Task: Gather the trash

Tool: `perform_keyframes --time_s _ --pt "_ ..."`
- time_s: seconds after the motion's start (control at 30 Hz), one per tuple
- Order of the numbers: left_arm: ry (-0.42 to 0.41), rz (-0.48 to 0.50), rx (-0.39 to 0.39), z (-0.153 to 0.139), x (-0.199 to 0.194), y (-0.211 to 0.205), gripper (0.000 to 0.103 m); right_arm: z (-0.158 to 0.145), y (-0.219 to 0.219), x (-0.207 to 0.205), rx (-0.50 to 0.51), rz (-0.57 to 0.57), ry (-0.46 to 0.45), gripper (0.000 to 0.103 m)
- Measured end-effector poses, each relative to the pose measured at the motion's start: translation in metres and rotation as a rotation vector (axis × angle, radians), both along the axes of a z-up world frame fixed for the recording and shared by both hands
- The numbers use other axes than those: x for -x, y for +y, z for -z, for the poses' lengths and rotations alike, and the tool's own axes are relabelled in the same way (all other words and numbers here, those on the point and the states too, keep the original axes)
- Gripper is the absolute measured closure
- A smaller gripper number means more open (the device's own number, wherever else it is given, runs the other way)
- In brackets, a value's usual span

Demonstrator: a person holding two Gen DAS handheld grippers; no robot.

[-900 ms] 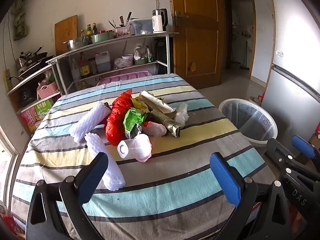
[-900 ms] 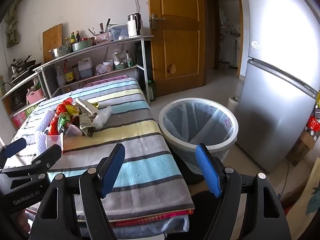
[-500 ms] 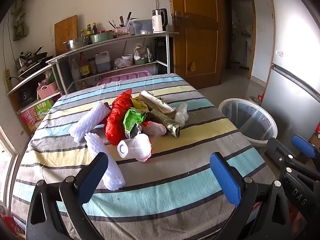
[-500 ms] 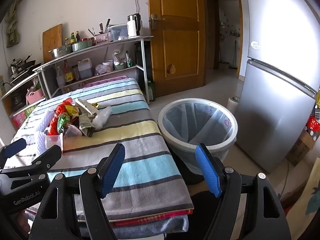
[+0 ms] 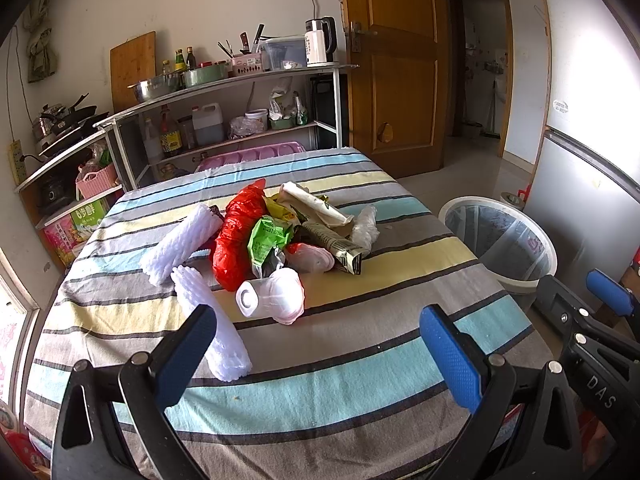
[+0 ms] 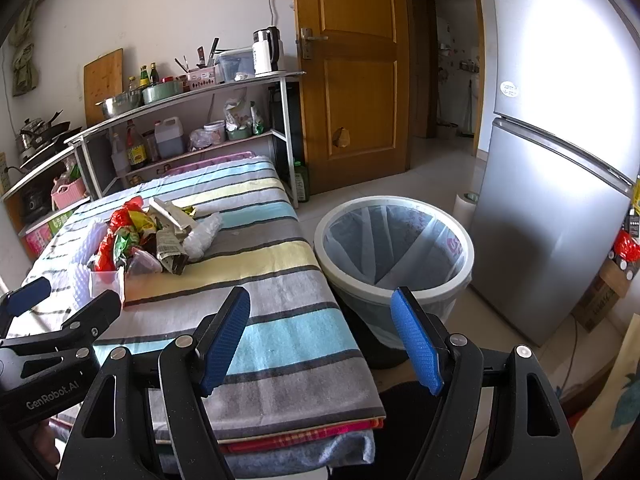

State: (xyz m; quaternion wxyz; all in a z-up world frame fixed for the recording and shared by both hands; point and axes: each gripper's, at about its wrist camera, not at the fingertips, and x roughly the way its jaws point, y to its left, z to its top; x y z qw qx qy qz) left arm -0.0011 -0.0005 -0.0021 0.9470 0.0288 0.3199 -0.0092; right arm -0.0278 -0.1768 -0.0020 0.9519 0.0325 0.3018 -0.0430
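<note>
my table [image 5: 360, 380] w/ striped cloth carries a trash heap mid-top: two white foam sleeves [image 5: 182, 240] on the left, one nearer me; red plastic bag [image 5: 236, 236] beside them, green wrapper [image 5: 266, 238], rolled paper [image 5: 312, 204] at the far side, clear cup [image 5: 272, 296] on its side nearest. right of the table, on the floor [image 6: 432, 168], a lined bin [image 6: 394, 240].

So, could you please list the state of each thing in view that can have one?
Left gripper: open, holding nothing.
Right gripper: open, holding nothing.
Bin: upright beside the table, lined, looks empty.
Trash pile: loose on the table, uncollected.
Foam sleeve: lying flat, nearest the left gripper.
Red bag: crumpled in the pile.
Door: shut.
Fridge: shut.
</note>
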Motion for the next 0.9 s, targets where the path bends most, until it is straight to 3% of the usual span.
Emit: perform_keyframes --time_s 0.9 --pt "0.003 -0.003 -0.001 0.0006 -0.0002 0.0033 0.0 0.003 -0.0034 0.0001 -0.002 0.002 0.005 0.03"
